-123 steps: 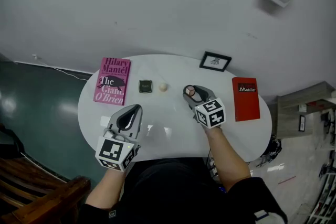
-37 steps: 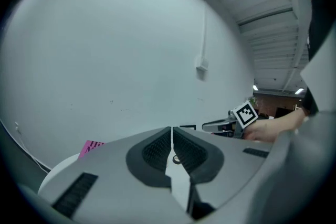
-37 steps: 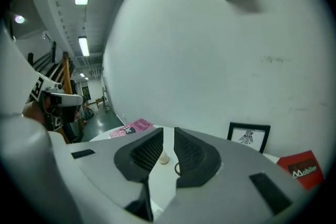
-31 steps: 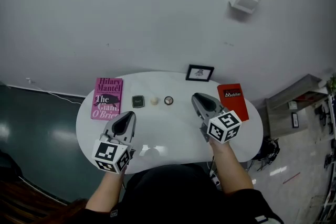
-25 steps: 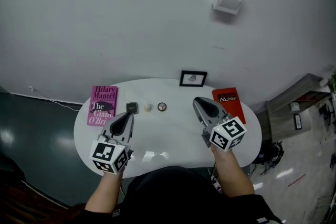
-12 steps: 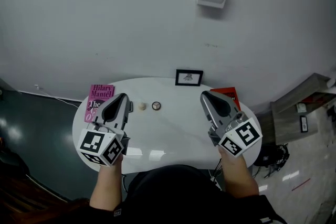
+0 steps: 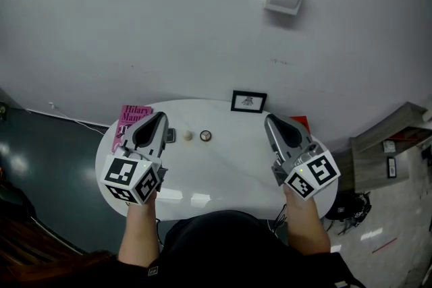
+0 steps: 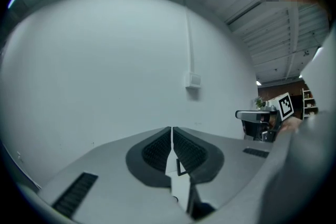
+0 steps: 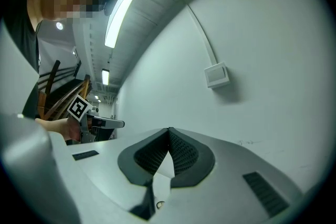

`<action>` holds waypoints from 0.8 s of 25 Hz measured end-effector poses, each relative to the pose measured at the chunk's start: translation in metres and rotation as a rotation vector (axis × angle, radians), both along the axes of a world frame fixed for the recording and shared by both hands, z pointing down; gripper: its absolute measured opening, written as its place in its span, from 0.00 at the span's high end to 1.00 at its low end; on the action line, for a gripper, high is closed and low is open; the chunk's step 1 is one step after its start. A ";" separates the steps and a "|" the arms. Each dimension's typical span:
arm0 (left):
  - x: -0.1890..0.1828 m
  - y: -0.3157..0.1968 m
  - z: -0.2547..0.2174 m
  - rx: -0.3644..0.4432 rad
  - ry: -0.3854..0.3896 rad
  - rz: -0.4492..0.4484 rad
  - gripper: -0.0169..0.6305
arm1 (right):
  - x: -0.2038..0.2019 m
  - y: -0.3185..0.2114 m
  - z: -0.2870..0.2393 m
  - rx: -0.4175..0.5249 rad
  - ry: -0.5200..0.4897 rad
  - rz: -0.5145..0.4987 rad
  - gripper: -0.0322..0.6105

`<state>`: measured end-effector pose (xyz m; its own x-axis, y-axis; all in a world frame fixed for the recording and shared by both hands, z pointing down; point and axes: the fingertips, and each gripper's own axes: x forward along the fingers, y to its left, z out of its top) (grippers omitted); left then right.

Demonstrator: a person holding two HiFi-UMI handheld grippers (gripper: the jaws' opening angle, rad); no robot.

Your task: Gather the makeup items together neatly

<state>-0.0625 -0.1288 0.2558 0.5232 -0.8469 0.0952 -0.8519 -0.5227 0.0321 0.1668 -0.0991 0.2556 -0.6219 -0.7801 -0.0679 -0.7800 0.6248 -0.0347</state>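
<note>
Evenly, the left gripper (image 7: 160,118) and right gripper (image 7: 271,119) hover above the table's (image 7: 223,170) two sides, pointing forward, jaws pressed together, empty.

A white bench (image 7: 223,168) carries a pink book (image 7: 129,117) at left, a red book (image 7: 302,121) at right, a black-framed picture (image 7: 248,102) at the far edge and a cream ball (image 7: 188,135) beside a dark compact (image 7: 171,135); the grey left gripper (image 7: 160,117) and right gripper (image 7: 271,119) bear black-and-white patterned cubes (image 7: 130,177).
</note>
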 end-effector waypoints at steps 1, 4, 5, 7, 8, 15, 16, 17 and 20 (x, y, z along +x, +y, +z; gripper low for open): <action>-0.001 0.000 0.003 -0.007 0.002 -0.001 0.94 | -0.001 0.000 0.001 -0.004 -0.001 -0.001 0.90; -0.003 0.001 0.009 -0.023 0.002 -0.001 0.94 | -0.003 0.001 0.003 -0.011 0.000 -0.005 0.90; -0.002 0.001 0.011 -0.025 0.000 0.000 0.94 | -0.004 0.001 0.004 -0.012 0.000 -0.006 0.90; -0.002 0.001 0.012 -0.025 -0.006 0.002 0.94 | -0.005 0.000 0.005 -0.014 -0.001 -0.007 0.90; -0.002 0.001 0.013 -0.025 -0.010 0.002 0.94 | -0.006 0.000 0.005 -0.015 -0.002 -0.006 0.90; -0.006 0.000 0.015 -0.026 -0.008 -0.007 0.94 | -0.008 -0.002 0.007 -0.021 -0.002 -0.006 0.90; -0.006 0.000 0.015 -0.026 -0.007 -0.008 0.94 | -0.008 -0.002 0.008 -0.022 -0.002 -0.008 0.90; -0.006 -0.001 0.015 -0.026 -0.008 -0.007 0.94 | -0.008 -0.003 0.008 -0.024 -0.002 -0.009 0.90; -0.006 -0.001 0.016 -0.028 -0.007 -0.006 0.94 | -0.009 -0.004 0.009 -0.028 -0.005 -0.014 0.90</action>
<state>-0.0684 -0.1303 0.2716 0.5170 -0.8472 0.1226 -0.8555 -0.5163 0.0401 0.1575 -0.1029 0.2648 -0.6326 -0.7729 -0.0489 -0.7709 0.6345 -0.0563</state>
